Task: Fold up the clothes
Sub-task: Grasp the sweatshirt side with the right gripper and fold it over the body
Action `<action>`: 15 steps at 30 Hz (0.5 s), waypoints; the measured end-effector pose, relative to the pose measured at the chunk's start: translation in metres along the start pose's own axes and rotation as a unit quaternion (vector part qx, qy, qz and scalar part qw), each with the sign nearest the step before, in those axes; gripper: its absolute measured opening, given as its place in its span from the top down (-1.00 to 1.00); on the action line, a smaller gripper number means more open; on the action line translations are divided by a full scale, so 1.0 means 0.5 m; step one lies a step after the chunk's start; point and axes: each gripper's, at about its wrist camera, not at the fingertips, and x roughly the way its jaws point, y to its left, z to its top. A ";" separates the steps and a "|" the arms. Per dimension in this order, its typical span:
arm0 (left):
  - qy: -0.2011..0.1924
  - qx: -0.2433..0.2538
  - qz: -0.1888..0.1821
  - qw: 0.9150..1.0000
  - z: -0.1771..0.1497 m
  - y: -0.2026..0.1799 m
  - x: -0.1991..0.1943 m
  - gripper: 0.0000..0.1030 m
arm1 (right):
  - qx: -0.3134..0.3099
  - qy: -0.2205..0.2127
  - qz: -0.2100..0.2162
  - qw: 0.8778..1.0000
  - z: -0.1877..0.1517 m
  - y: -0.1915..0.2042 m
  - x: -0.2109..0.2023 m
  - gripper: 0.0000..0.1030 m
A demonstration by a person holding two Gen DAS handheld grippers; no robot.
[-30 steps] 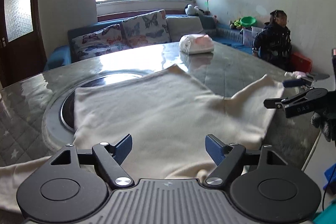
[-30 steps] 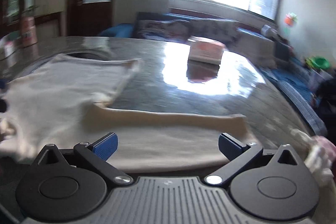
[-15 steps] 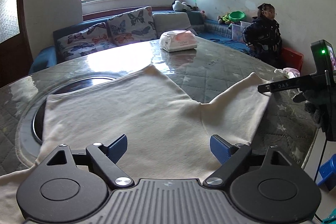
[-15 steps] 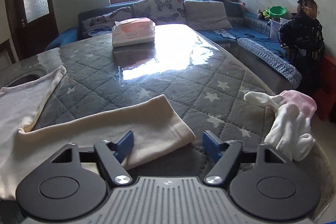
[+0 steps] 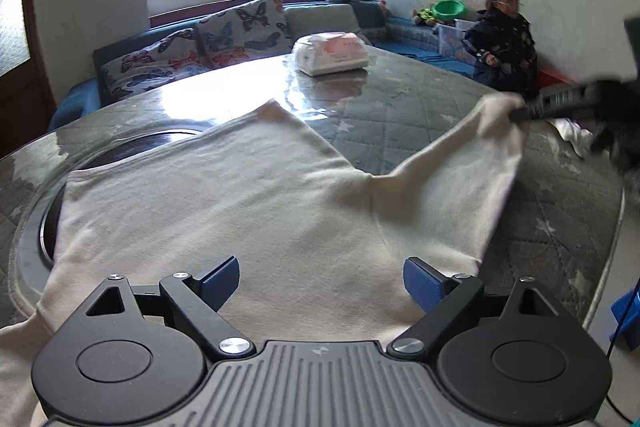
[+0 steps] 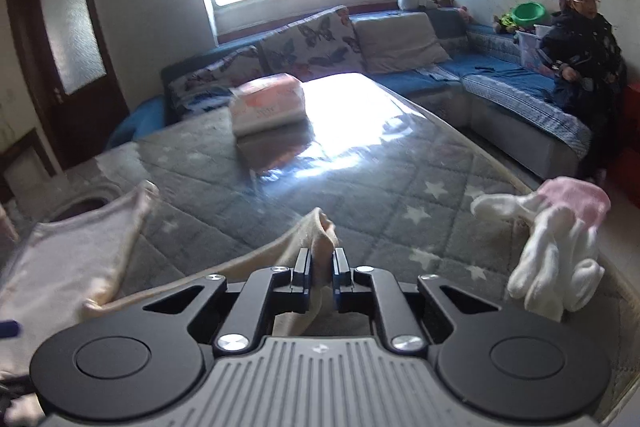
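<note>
A cream long-sleeved garment (image 5: 260, 211) lies flat on the grey quilted table (image 5: 400, 107), one sleeve (image 5: 460, 163) stretched to the right. My left gripper (image 5: 322, 281) hovers over the garment's near part. Its jaws are opening, and no cloth is pinched between its blue pads. My right gripper (image 6: 321, 267) is shut on the sleeve's cuff (image 6: 322, 227), which bunches up between its pads. From the left wrist it shows as a blurred dark gripper (image 5: 520, 109) lifting the cuff off the table.
A tissue pack (image 5: 332, 53) sits on the far side of the table. Small white and pink garments (image 6: 560, 243) lie near the right edge. A dark round inset (image 5: 120, 151) is under the garment's left part. A person (image 6: 580, 43) sits on the blue sofa.
The right gripper swung over the sleeve end and shut on the cuff, which now rises off the table. The left gripper's jaws spread wider and it moved forward over the garment.
</note>
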 end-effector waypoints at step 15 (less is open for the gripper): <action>-0.026 -0.055 0.033 0.998 -0.025 0.076 -0.068 -0.90 | -0.089 0.000 0.203 0.975 0.102 0.255 -0.063 0.82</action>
